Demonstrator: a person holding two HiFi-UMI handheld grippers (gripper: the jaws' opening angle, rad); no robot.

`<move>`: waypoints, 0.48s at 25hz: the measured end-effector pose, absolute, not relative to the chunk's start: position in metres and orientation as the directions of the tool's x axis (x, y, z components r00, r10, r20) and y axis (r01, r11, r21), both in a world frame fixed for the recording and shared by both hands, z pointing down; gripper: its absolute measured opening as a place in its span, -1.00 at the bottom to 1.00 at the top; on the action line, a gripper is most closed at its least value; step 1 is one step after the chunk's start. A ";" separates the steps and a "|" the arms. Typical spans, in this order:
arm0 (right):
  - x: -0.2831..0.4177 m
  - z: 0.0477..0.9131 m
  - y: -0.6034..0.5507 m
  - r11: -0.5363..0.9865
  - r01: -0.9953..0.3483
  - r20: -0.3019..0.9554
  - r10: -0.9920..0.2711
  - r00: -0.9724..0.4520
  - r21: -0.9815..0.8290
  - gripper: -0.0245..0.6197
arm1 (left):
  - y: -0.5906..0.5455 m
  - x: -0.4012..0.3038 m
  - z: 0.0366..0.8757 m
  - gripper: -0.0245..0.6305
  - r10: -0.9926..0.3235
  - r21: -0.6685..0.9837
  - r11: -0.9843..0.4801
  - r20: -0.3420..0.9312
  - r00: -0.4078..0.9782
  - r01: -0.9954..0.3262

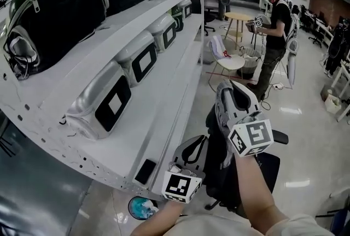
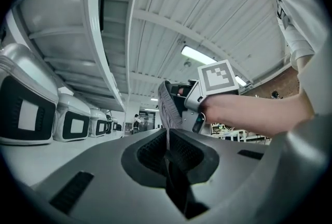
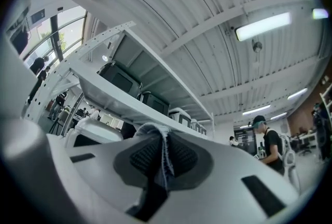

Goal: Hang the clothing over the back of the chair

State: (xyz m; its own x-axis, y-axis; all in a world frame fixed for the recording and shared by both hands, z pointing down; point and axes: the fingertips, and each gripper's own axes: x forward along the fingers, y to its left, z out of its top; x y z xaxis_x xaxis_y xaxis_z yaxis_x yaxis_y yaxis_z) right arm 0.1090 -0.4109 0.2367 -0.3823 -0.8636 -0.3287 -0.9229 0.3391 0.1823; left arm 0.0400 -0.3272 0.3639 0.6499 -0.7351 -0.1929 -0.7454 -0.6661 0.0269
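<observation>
Grey clothing [image 2: 167, 106] is clamped in the left tool [image 2: 168, 158] and right tool [image 3: 165, 153], both closed on it, chair [image 1: 270, 164] below them. Keep grips level so it drapes evenly.

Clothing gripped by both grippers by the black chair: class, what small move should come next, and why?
Probably swing the clothing over the back of the chair and lower it. The left gripper and right gripper are each shut on fabric, raised near the chair, and nothing looks draped on it yet.
</observation>
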 end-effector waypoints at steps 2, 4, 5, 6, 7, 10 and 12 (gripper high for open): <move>0.101 0.224 -0.427 0.340 -0.921 -0.337 -0.858 -0.387 0.190 -0.80 | -0.336 0.032 0.357 -0.86 -0.735 0.023 -0.664 -0.204 0.647 -0.748; 0.093 0.219 -0.443 0.346 -0.919 -0.326 -0.861 -0.390 0.188 -0.80 | -0.343 0.025 0.353 -0.86 -0.739 0.019 -0.660 -0.201 0.643 -0.751; 0.088 0.217 -0.449 0.353 -0.918 -0.319 -0.861 -0.395 0.182 -0.80 | -0.346 0.022 0.352 -0.86 -0.741 0.017 -0.657 -0.197 0.641 -0.754; 0.082 0.215 -0.455 0.364 -0.915 -0.317 -0.859 -0.402 0.173 -0.80 | -0.348 0.019 0.350 -0.86 -0.744 0.016 -0.654 -0.194 0.639 -0.756; 0.076 0.212 -0.459 0.377 -0.912 -0.319 -0.854 -0.410 0.163 -0.80 | -0.350 0.016 0.349 -0.86 -0.747 0.014 -0.651 -0.192 0.637 -0.759; 0.057 0.208 -0.471 0.407 -0.900 -0.331 -0.837 -0.435 0.154 -0.80 | -0.358 0.008 0.350 -0.86 -0.755 0.017 -0.642 -0.183 0.629 -0.766; 0.047 0.212 -0.482 0.421 -0.894 -0.319 -0.835 -0.448 0.154 -0.80 | -0.362 0.005 0.351 -0.86 -0.759 0.022 -0.640 -0.173 0.628 -0.768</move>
State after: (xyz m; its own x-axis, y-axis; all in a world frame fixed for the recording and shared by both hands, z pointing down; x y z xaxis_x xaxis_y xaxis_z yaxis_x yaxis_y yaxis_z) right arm 0.0472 -0.4819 0.2118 -0.4481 -0.8352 -0.3188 -0.8940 0.4210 0.1536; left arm 0.0047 -0.3619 0.3507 0.6276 -0.7590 -0.1732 -0.7680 -0.6401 0.0224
